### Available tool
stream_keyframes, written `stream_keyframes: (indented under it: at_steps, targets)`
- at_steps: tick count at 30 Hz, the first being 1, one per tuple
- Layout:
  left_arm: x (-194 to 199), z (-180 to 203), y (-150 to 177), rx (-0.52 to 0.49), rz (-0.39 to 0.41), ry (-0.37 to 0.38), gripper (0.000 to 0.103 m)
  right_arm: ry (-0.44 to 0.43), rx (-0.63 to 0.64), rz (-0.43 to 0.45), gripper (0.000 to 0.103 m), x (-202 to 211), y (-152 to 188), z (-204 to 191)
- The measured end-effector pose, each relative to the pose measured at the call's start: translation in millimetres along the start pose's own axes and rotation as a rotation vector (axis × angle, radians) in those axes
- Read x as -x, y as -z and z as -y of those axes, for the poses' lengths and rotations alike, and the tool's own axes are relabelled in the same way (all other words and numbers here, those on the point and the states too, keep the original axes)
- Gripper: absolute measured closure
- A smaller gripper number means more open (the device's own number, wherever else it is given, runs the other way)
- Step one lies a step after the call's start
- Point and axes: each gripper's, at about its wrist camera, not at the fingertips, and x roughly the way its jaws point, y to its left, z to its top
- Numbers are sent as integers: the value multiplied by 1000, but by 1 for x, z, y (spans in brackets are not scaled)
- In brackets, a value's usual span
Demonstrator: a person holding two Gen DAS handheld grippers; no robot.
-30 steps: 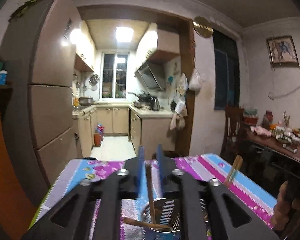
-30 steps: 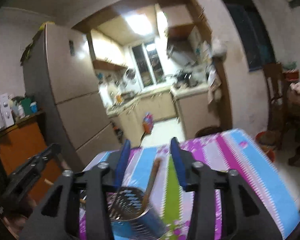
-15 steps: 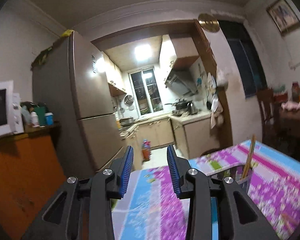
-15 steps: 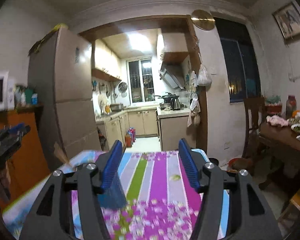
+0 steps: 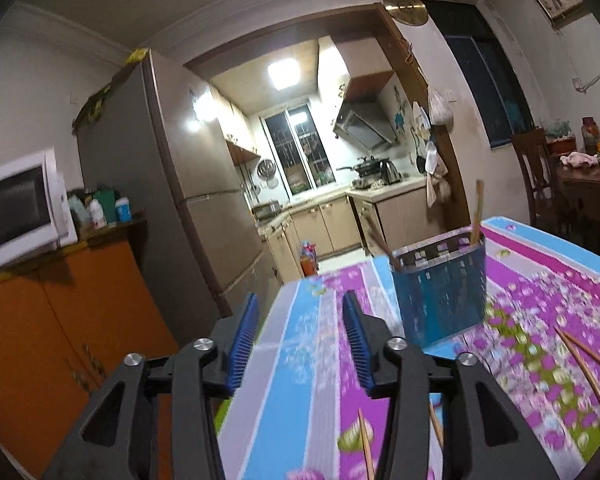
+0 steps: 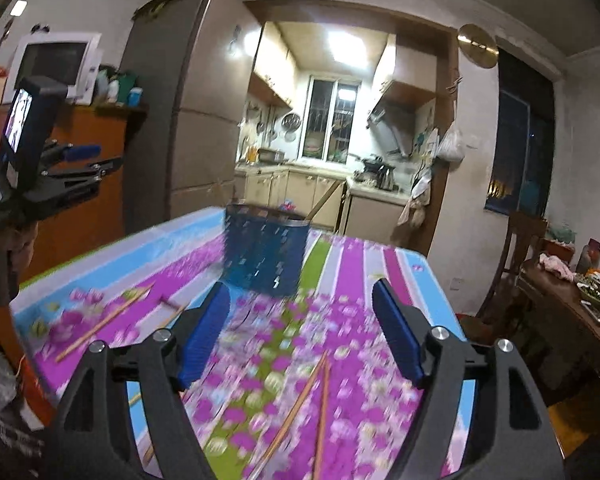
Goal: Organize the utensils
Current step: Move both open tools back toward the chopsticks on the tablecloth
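Observation:
A blue perforated utensil holder (image 5: 440,288) stands on the flowered tablecloth (image 5: 300,360) with two wooden chopsticks (image 5: 477,212) sticking out of it. It also shows in the right wrist view (image 6: 266,252). Loose chopsticks lie on the cloth: a pair (image 6: 312,396) under my right gripper, one at the left (image 6: 104,322), a pair at the right of the left wrist view (image 5: 584,364). My left gripper (image 5: 300,344) is open and empty, left of the holder. My right gripper (image 6: 300,332) is open and empty, above the pair.
An orange cabinet (image 5: 72,320) with a microwave (image 5: 16,208) stands left of the table, a fridge (image 5: 204,200) behind it. A dark dining table (image 6: 572,300) and chair (image 6: 516,256) stand at the right. The kitchen doorway lies beyond the table's far edge.
Both grippers have pulled back and up from the holder and opened. A second ago the left one held a chopstick over the holder; now it is empty.

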Motion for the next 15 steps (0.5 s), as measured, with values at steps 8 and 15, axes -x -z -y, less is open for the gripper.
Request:
stream_keyframes:
  at_steps: [8, 15]
  targets:
    - [56, -31, 86, 96, -132, 100, 51, 61, 27, -68, 32, 44, 49, -20]
    - [101, -19, 147, 152, -228, 242, 52, -9, 19, -165, 45, 52, 89, -43]
